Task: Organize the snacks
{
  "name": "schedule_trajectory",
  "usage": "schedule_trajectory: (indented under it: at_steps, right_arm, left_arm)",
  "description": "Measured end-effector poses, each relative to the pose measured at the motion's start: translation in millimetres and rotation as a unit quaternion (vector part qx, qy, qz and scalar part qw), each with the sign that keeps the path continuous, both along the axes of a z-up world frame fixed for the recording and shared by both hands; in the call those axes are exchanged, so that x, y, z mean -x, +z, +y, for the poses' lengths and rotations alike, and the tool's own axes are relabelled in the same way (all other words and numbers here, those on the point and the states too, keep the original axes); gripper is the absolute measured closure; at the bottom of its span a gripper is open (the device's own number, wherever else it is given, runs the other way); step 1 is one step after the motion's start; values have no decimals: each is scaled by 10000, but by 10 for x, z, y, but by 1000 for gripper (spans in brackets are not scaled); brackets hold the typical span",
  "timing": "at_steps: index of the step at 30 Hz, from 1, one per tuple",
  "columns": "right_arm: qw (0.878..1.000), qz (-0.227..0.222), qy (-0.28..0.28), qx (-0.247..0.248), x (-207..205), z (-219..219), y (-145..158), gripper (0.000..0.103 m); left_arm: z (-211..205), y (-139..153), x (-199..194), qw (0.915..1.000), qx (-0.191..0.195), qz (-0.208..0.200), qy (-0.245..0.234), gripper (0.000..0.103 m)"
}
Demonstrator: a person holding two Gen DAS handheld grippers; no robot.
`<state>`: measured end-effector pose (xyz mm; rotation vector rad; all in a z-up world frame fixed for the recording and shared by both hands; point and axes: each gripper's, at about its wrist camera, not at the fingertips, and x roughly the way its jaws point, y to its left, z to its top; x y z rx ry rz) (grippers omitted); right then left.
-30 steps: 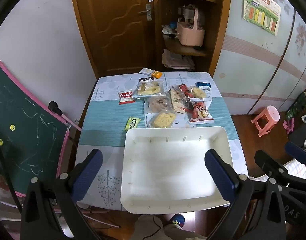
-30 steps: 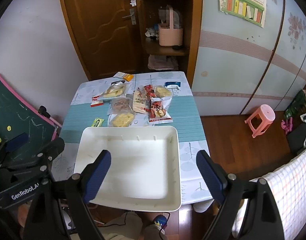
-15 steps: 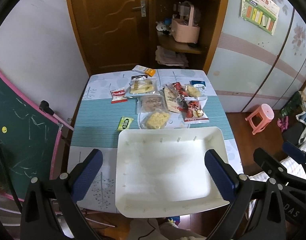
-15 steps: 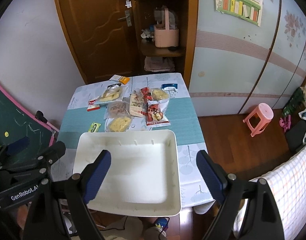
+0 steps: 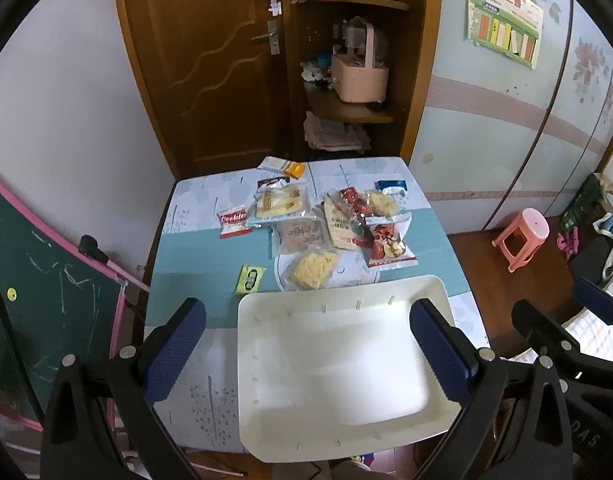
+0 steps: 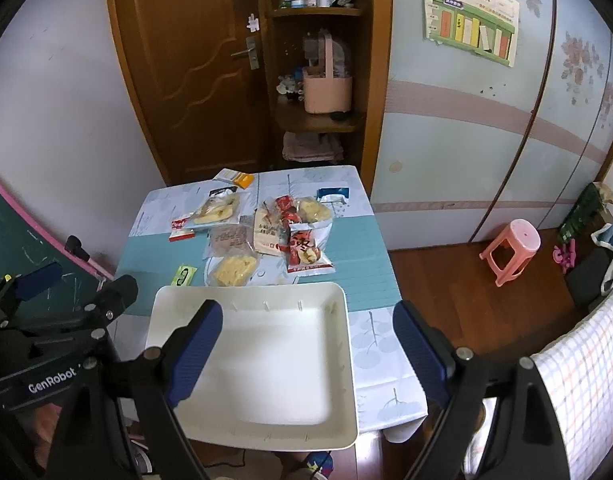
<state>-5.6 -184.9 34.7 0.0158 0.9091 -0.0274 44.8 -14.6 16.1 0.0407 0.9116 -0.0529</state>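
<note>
Below both grippers sits a shallow white rectangular plastic tray (image 5: pixel 338 364) on the near end of a small table with a pale blue and teal patterned cloth (image 5: pixel 190 256). The left gripper (image 5: pixel 306 344) hangs above it with blue-padded fingers spread wide, holding nothing; the right gripper (image 6: pixel 306 344) is likewise wide apart and empty. Beyond the tray's far rim lies a cluster of clear and coloured snack packets (image 5: pixel 326 224), well ahead of both grippers, with a small green sachet (image 5: pixel 250 279) to the left.
</note>
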Motion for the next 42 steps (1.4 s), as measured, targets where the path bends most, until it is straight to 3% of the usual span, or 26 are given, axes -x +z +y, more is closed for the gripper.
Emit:
schedule_trajectory:
  at_steps: [19,42]
  right_arm:
    - [9999,-100,-127,21,-65,20,51,15]
    - [10000,87,38,25,-203,233,-18,15]
  left_arm:
    - [40,165,-27,9994,27,-270,-216,2]
    - [314,42,-95,9995,305,108,49,2]
